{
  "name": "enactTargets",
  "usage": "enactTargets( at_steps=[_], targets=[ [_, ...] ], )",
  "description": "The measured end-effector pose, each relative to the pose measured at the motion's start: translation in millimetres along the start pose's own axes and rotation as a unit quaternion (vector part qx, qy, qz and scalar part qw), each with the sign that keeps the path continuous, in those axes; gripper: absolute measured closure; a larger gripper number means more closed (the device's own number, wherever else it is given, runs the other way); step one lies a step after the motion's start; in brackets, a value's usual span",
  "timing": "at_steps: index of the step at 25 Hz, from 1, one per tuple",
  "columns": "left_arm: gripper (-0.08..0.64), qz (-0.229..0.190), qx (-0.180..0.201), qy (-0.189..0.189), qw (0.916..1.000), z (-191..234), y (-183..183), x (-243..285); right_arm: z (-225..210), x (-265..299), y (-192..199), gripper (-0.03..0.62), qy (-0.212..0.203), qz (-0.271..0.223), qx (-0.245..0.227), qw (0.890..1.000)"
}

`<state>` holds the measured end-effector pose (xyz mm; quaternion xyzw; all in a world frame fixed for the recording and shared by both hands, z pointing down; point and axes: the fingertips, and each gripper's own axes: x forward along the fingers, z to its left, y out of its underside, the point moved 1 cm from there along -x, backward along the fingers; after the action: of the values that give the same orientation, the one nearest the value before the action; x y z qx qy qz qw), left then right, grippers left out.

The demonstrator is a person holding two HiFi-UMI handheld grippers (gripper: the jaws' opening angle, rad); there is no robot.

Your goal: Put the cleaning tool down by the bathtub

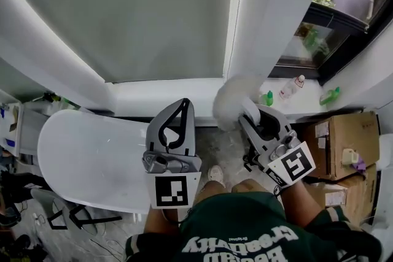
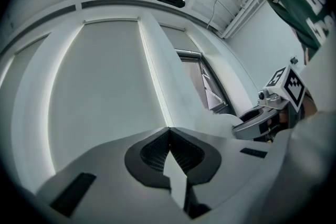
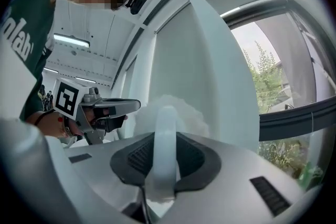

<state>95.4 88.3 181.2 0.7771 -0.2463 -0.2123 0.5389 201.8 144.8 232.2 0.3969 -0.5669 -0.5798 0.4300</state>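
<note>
The cleaning tool is a white fluffy duster [image 1: 235, 99] on a pale handle [image 3: 164, 150]. My right gripper [image 1: 247, 112] is shut on that handle, and the fluffy head [image 3: 174, 110] sticks out past the jaws, raised in front of the window ledge. The white bathtub [image 1: 86, 155] lies low at the left. My left gripper [image 1: 178, 105] hangs over the tub's right end, shut with nothing in it; in its own view the tips [image 2: 169, 131] meet. The left gripper view also shows the right gripper [image 2: 262, 119] off to its right.
A white ledge [image 1: 166, 95] runs under the drawn blind. On the sill at right stand a clear bottle [image 1: 291, 88] and green bottles [image 1: 266, 98]. Cardboard boxes [image 1: 344, 144] are stacked at right. The person's foot [image 1: 215, 175] rests on the floor between tub and boxes.
</note>
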Motion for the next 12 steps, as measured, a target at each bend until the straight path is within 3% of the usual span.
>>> enactTargets(
  at_steps=[3, 7, 12],
  targets=[
    [0.557, 0.001, 0.004, 0.009, 0.9999, 5, 11, 1, 3, 15, 3, 0.496, -0.001, 0.006, 0.002, 1.0],
    [0.558, 0.022, -0.028, -0.003, 0.9994, 19, 34, 20, -9, 39, 15, 0.497, -0.008, 0.019, 0.008, 1.0],
    [0.558, 0.045, -0.029, -0.017, 0.9984, 22, 49, 26, -13, 56, 24, 0.497, -0.032, 0.035, 0.014, 0.999]
  ],
)
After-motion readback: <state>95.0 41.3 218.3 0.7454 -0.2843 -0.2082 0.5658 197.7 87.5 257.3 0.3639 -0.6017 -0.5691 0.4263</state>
